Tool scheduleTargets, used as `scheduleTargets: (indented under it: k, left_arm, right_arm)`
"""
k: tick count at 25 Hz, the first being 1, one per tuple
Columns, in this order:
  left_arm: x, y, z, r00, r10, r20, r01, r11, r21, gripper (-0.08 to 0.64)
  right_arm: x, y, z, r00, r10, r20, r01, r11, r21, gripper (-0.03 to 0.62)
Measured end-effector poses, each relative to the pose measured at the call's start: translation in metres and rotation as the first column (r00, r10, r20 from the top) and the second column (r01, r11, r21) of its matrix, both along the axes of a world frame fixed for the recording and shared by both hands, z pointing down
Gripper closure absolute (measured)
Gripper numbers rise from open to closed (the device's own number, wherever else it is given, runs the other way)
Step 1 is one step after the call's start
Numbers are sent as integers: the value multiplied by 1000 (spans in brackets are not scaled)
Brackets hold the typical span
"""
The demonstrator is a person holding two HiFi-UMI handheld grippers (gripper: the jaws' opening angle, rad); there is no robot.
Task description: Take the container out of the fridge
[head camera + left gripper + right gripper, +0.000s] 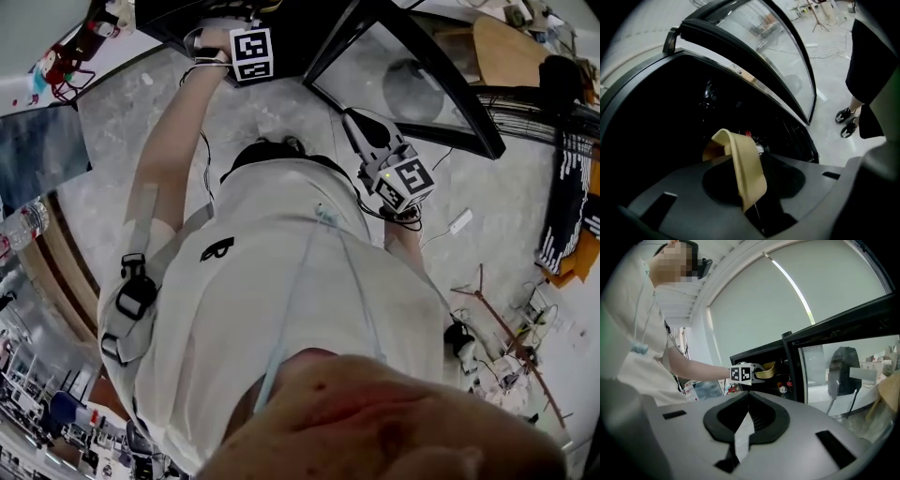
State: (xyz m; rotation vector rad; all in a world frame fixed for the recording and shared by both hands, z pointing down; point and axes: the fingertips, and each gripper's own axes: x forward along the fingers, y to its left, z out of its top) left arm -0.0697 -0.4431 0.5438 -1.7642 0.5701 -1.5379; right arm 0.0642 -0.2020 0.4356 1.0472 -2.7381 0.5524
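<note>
As L gripper (759,372) grips it, container (745,164) at fridge (791,366)

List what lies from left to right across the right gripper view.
Person's white shirt → bare forearm → left gripper's marker cube → yellow container → fridge's glass door.

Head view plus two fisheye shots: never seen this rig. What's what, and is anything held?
No robot: a person holds a two-jaw gripper in each hand. The head view comes from a camera on their head, looking steeply down. The other two cameras ride on the grippers, looking along the jaws. The left gripper reaches into the open black fridge, shut on the rim of a tan container. The right gripper hangs outside, near the glass door, jaws together, holding nothing.
</note>
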Motion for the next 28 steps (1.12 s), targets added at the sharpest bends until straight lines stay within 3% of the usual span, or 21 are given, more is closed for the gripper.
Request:
scheduleTargets:
  k: [10,21,28]
  left_arm:
    - [-9,17,-19,997,-28,-74,29,1000,7,431]
    - [-25,59,-26,998,-10,-57,11,1000,5,431]
    - [-22,83,-33,998,52,-39,-52,999,14,431]
  right_arm:
    - [-1,-2,5,999,-30,15,30,1000,-3,576]
    - [-24,-6,-1,993,-116,19,115,993,12,576]
    - [-26,-4,2,992,-128,18,128,992,3,575]
